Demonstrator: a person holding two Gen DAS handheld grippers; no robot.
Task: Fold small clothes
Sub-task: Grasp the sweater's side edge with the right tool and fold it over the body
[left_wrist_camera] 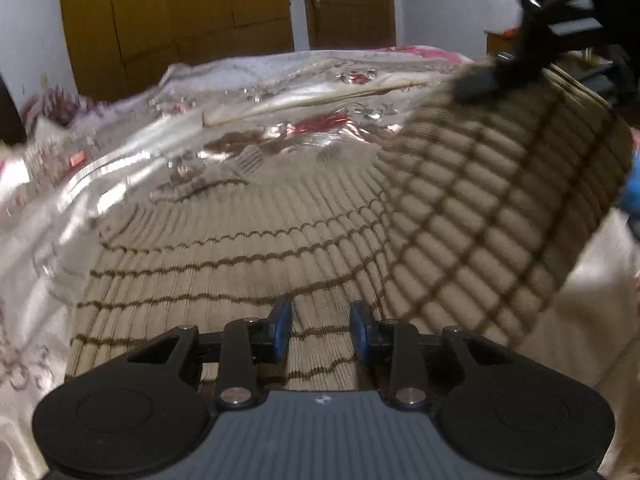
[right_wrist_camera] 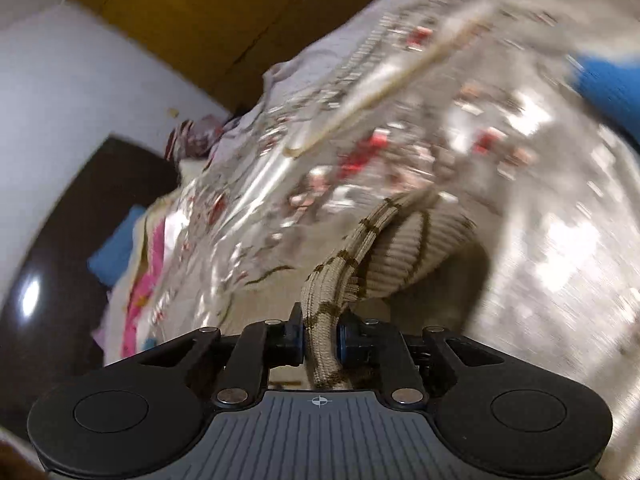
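While the right gripper [right_wrist_camera: 319, 340] pinches the garment's [left_wrist_camera: 248, 256] edge, carry it toward ten o'clock; the left gripper [left_wrist_camera: 320, 330], jaws apart, seemingly pins nothing.

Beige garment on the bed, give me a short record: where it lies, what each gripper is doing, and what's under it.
garment: beige ribbed knit with dark stripes, part flat, right side lifted
right gripper: shut on a bunched edge of the garment
left gripper: jaws apart above the flat part, nothing between them
surface: shiny floral bedspread
background: wooden doors
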